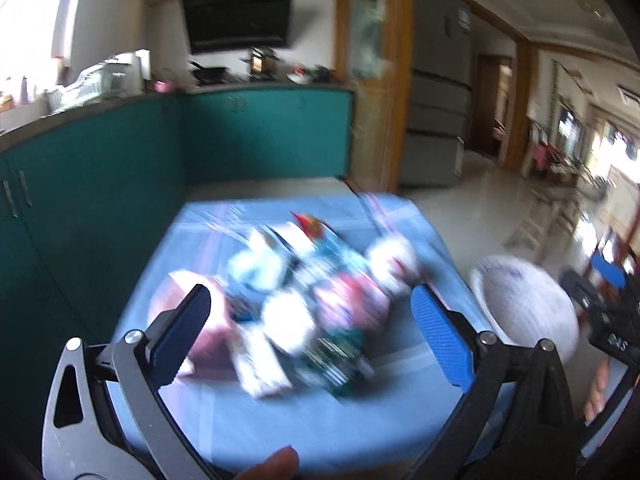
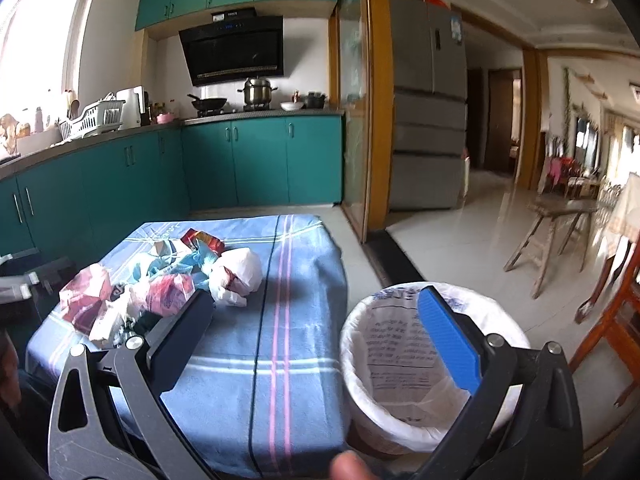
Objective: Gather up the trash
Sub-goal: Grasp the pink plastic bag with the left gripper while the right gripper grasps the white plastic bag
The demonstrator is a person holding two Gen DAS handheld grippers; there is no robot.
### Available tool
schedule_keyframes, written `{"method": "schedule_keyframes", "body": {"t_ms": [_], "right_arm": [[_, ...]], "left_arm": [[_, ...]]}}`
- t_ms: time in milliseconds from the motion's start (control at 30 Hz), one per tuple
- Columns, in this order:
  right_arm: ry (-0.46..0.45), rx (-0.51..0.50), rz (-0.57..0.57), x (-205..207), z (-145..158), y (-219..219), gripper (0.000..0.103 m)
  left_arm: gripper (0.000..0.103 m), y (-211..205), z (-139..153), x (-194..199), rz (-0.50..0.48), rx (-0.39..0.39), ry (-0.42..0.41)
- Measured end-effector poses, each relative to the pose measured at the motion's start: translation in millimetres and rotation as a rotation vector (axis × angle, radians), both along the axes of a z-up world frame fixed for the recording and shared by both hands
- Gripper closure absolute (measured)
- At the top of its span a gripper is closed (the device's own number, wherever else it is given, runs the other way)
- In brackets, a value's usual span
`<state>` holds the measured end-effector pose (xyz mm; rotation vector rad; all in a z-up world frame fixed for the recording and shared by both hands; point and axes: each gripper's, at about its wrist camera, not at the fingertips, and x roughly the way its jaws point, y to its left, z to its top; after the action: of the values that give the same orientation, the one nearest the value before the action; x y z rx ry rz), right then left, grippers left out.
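A pile of trash, crumpled wrappers and plastic bags, lies on a low table under a blue striped cloth. It also shows blurred in the left wrist view. A white-lined trash bin stands on the floor right of the table, also in the left wrist view. My left gripper is open and empty, above the near side of the pile. My right gripper is open and empty, over the gap between table and bin. A white knotted bag lies at the pile's right edge.
Teal kitchen cabinets line the left and back walls. A grey fridge stands behind a wooden door frame. A wooden stool and a red-brown chair are on the tiled floor to the right.
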<state>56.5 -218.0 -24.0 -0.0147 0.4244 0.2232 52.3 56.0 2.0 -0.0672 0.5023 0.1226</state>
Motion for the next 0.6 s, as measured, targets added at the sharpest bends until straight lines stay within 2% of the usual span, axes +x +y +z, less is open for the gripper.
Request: {"method": "schedule_keyframes", "body": {"t_ms": [67, 167, 200, 233, 300, 333, 400, 500, 533, 600], "right_arm": [[0.012, 0.036, 0.051, 24, 3, 1, 0.003], [0.076, 0.026, 0.104, 77, 2, 18, 0.003], [0.099, 0.035, 0.145, 94, -1, 26, 0.004], [0.118, 0.045, 0.164, 105, -4, 32, 0.011], [0.198, 0.08, 0.198, 138, -20, 51, 0.018], [0.239, 0.097, 0.223, 153, -29, 62, 0.019], [0.288, 0.103, 0.241, 173, -45, 80, 0.018], [0.345, 0.092, 0.265, 191, -73, 106, 0.018], [0.361, 0.086, 0.272, 193, -82, 111, 0.018], [0.406, 0.054, 0.295, 197, -99, 124, 0.018]], "left_arm": [[0.003, 28, 11, 17, 0.069, 0.004, 0.003], [0.004, 69, 17, 47, 0.161, -0.001, 0.036], [0.004, 84, 14, 57, 0.177, -0.033, 0.058], [0.004, 91, 11, 60, 0.183, -0.05, 0.064], [0.004, 112, -5, 66, 0.222, -0.1, 0.084], [0.004, 122, -15, 68, 0.241, -0.119, 0.107], [0.004, 138, -32, 71, 0.252, -0.186, 0.151], [0.004, 153, -53, 75, 0.206, -0.334, 0.227], [0.004, 155, -60, 79, 0.184, -0.36, 0.259], [0.004, 150, -71, 85, 0.169, -0.345, 0.322]]}}
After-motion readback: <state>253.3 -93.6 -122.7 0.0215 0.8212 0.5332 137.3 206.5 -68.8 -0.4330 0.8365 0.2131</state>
